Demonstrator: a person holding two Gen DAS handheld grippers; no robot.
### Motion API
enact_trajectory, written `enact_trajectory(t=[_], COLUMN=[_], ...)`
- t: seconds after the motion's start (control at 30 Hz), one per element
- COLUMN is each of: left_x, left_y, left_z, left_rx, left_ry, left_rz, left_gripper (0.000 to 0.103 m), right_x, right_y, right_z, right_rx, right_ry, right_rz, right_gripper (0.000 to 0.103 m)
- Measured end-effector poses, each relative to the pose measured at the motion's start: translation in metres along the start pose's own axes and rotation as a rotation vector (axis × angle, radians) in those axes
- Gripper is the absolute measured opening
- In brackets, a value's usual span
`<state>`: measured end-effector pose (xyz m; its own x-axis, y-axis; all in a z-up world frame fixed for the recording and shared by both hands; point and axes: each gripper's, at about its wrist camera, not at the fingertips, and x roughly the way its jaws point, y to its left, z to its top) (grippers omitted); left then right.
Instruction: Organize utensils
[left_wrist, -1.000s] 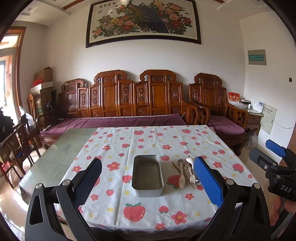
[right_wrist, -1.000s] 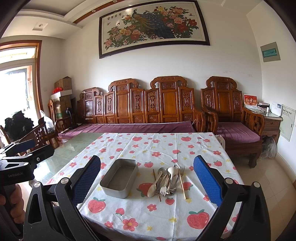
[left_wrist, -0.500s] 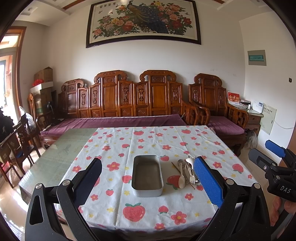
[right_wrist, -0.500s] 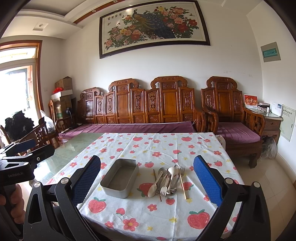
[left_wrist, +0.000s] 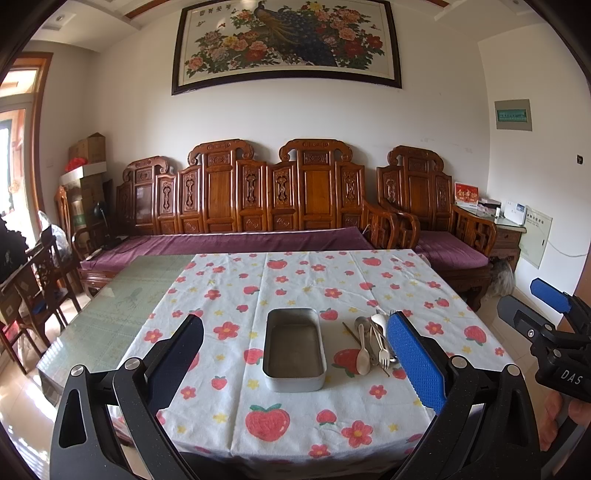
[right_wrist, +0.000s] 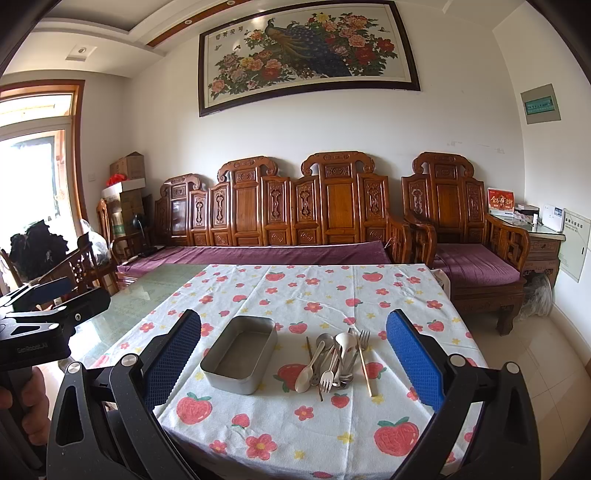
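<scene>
Steel walls and a bare floor mark the rectangular tin (right_wrist: 240, 354) as the likely home for the utensils, and nothing lies in it yet, so the sorting looks unstarted. It sits on the strawberry-print tablecloth (right_wrist: 295, 417), with the heap of utensils (right_wrist: 338, 360) just beside it on its right: pale spoons, forks, a few metal pieces and a chopstick (right_wrist: 365, 365) on the heap's outer edge, all crossed over one another. The left gripper (left_wrist: 295, 365) and the right gripper (right_wrist: 293, 362) both hover short of the table's near edge, jaws wide apart and holding nothing. For a clean first pick, the right gripper seems better placed, since the heap lies on its side. Taking an outlying piece such as the chopstick or the near cream spoon (right_wrist: 307, 373) first should avoid dragging its neighbours, and closing across the handle rather than along it should give a steadier hold.
</scene>
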<state>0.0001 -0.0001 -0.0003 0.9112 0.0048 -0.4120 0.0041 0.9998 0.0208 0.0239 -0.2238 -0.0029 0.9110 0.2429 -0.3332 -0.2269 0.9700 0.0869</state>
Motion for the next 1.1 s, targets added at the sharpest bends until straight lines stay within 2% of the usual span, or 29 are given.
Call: enact_trajectory(t=[1.1], left_x=[0.0056], left_y=[0.0001], left_z=[-0.0057], left_rx=[0.000], left_ry=[0.007], left_rz=[-0.003], left_gripper=[0.097], right_x=[-0.0002], right_y=[-0.0023], right_z=[-0.0008], right_rx=[0.000], right_ry=[0.001], right_rz=[0.002], right_gripper=[0.100])
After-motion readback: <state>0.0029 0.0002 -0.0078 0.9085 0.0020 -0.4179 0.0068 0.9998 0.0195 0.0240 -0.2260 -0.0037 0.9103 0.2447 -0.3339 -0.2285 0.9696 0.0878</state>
